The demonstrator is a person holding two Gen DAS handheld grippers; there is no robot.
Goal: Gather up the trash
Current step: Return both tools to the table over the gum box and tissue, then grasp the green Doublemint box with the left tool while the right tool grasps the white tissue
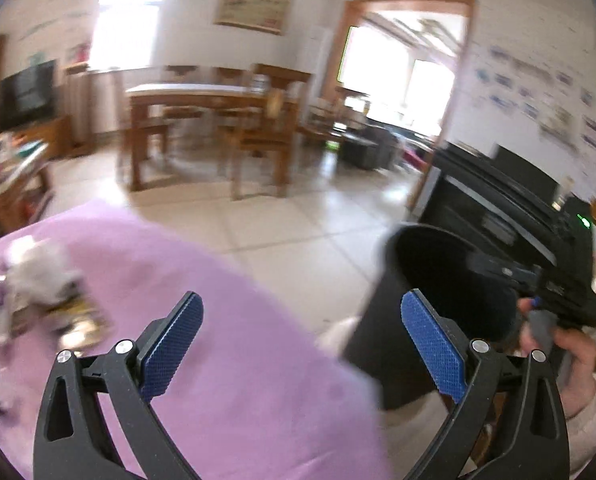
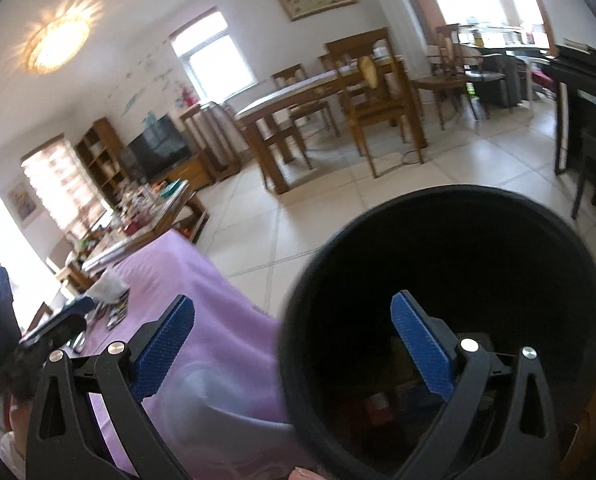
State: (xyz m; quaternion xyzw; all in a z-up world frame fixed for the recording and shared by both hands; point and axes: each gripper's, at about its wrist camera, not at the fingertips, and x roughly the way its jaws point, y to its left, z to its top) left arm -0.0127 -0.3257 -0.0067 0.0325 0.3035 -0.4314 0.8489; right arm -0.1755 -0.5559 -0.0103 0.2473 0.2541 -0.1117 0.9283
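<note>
Black round bin [image 2: 450, 280] beside a purple-covered surface [image 1: 202, 320], with both grippers spread wide and empty.

Left gripper [image 1: 302, 344] hangs over the cloth edge; right gripper [image 2: 292, 344] straddles the near rim of the bin. Only the right wrist view looks into the bin, where dim reddish scraps [image 2: 372, 402] lie. Only the left wrist view shows the blurred pale litter [image 1: 42, 292] on the cloth close up.
</note>
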